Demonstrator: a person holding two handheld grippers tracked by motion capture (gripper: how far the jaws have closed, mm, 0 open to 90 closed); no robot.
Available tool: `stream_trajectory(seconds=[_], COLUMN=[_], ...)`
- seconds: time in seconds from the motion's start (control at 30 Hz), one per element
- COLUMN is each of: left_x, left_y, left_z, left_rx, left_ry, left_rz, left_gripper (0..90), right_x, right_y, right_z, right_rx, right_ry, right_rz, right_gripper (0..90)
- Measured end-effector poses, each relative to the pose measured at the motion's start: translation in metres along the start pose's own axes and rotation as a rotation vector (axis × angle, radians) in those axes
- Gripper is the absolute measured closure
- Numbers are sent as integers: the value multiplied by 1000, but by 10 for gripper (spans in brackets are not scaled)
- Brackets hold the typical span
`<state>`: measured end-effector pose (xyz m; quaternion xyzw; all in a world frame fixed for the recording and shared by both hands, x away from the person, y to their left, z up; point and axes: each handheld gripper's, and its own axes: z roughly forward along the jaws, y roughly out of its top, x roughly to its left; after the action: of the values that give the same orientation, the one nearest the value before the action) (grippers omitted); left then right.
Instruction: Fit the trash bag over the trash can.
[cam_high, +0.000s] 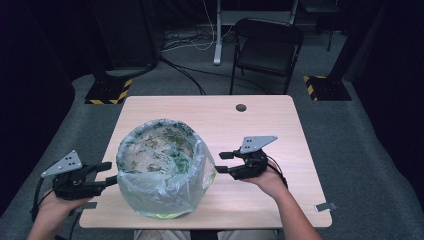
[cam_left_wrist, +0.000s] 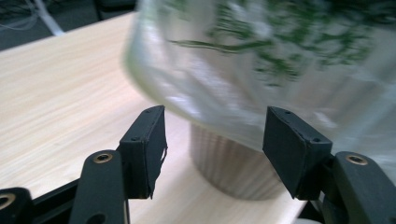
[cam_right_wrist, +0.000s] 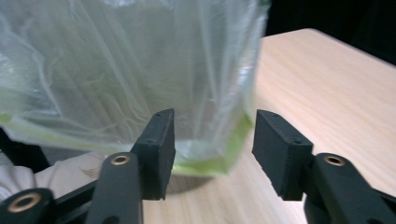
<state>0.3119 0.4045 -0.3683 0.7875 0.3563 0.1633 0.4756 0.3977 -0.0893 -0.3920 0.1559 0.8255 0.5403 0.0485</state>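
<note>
A round bin stands at the front middle of the wooden table, lined with a clear plastic bag (cam_high: 160, 167) printed with green; the bag's rim is folded down over the bin's outside. My left gripper (cam_high: 113, 172) is open at the bag's left side, fingertips close to the film. In the left gripper view the jaws (cam_left_wrist: 212, 149) stand apart before the hanging bag (cam_left_wrist: 261, 70) and the bin's ribbed wall (cam_left_wrist: 229, 165). My right gripper (cam_high: 218, 162) is open at the bag's right side. In the right gripper view the bag's green-edged hem (cam_right_wrist: 210, 161) hangs just beyond the parted jaws (cam_right_wrist: 212, 149), untouched by the pads.
The table (cam_high: 260, 130) has a small dark round hole (cam_high: 241, 107) near its far edge. A black folding chair (cam_high: 267, 50) stands behind the table on the grey floor. Stand feet with yellow-black stripes (cam_high: 107, 92) (cam_high: 325, 87) sit at both far corners.
</note>
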Motion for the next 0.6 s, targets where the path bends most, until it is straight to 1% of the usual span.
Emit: stream_trajectory(seconds=[0.1,0.17,0.2,0.23,0.27,0.3,0.37,0.47,0.6], left_x=[6,10,12,13,15,15,17,19,20], left_y=[-5,-8,-10,-11,-13,-14,-17,-20,-21], left_z=[-2,0,2,4,8,10,16,25,35], left_rx=[-24,-43,-45,-50,-53,-50,-37,-19,-3], left_ry=[30,61,72,80,86,90,99,103,135], left_rz=[-30,-66,-73,-77,-83,-84,-84,-93,-92], left_gripper=[381,379,377,377,377,377,378,377,377], right_x=[-2,-5,-7,-8,-10,-11,-13,-15,-17], right_y=[-2,-5,-6,-8,-9,-12,-15,-20,-25], right_z=[-17,-26,-31,-34,-36,-39,-42,-44,-45], right_rx=[-16,-26,-29,-31,-32,-34,-34,-17,5], right_ry=[-43,-76,-104,-126,-140,-158,-182,-216,-261], right_rz=[-1,5,12,20,26,35,41,40,37], right_gripper=[436,433,433,432,431,430,428,424,421])
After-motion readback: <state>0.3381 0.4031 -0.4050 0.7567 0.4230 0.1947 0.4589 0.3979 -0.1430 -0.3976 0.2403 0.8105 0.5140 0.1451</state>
